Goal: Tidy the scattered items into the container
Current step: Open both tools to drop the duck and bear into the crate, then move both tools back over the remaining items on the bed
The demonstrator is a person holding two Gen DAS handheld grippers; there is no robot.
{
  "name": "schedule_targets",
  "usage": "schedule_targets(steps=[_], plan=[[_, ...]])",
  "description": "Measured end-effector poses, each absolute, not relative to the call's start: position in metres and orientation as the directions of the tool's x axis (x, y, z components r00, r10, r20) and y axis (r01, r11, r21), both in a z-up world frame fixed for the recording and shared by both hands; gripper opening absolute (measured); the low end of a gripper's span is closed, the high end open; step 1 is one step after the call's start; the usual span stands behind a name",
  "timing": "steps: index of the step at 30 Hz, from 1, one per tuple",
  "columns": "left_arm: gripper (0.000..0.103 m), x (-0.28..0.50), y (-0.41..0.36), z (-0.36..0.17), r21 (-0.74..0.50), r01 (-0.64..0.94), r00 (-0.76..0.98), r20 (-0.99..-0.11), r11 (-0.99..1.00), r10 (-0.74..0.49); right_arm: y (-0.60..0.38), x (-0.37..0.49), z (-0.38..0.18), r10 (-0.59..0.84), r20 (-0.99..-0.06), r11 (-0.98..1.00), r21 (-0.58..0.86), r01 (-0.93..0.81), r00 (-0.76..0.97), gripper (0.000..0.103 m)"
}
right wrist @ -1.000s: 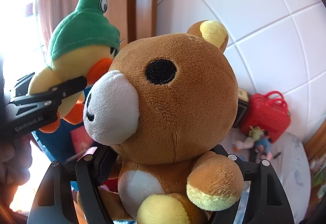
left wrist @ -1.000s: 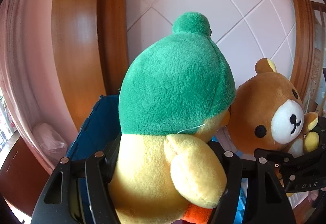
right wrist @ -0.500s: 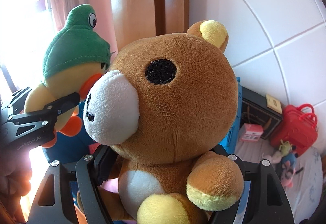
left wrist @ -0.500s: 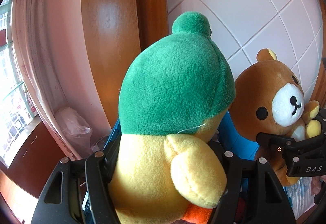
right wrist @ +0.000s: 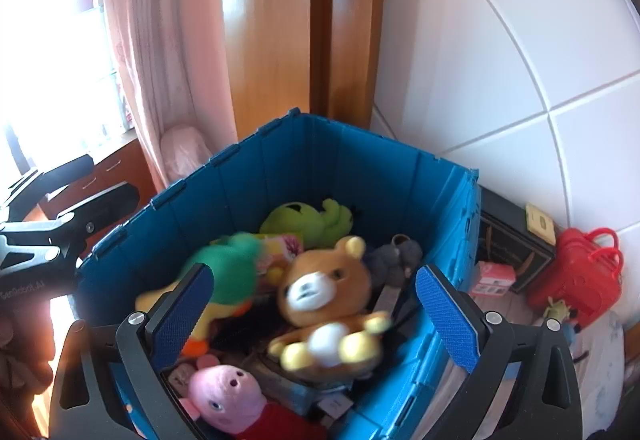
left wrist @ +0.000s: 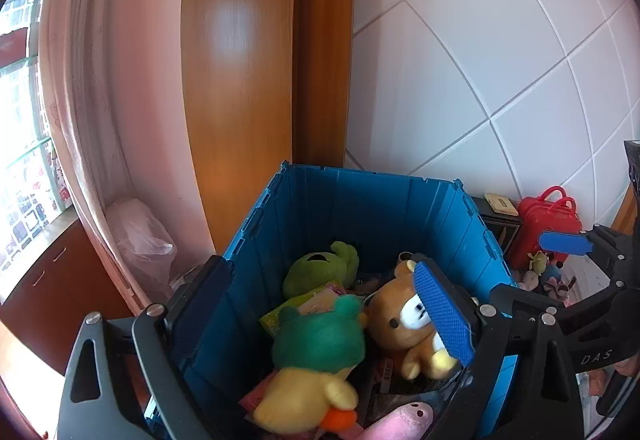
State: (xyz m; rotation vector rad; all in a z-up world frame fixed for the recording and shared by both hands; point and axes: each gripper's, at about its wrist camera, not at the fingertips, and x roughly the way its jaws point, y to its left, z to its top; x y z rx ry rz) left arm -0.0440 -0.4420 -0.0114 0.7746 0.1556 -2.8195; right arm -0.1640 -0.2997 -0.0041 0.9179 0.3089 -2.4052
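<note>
Above blue crate [right wrist: 360,160]: both tools [left wrist: 320,304] [right wrist: 320,304] just opened, empty; bear [right wrist: 324,292] and duck [left wrist: 316,356] blurred inside, lower toys partly hidden.

Blue crate [left wrist: 362,200] — ribbed, matt plastic; bear [right wrist: 326,290] and green-capped duck [left wrist: 316,360] — fuzzy plush. Glossy wooden panel [left wrist: 236,60] upper centre, smooth glazed tiles [left wrist: 500,40] upper right.
</note>
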Motion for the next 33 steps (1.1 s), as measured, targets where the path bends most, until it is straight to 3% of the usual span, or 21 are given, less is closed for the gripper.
schedule_targets(steps=[15, 33], plan=[[0.094, -0.043, -0.375, -0.011, -0.022, 0.137, -0.842, -0.529, -0.99, -0.105, -0.226, -0.143, -0.015, -0.389, -0.655, -0.876, 0.045, 0.48, -0.648, 0.103], [0.094, -0.069, -0.183, -0.015, 0.046, -0.085, -0.826, -0.562, -0.995, 0.044, -0.034, -0.121, -0.042, -0.249, -0.676, -0.961, 0.084, 0.263, -0.694, 0.103]])
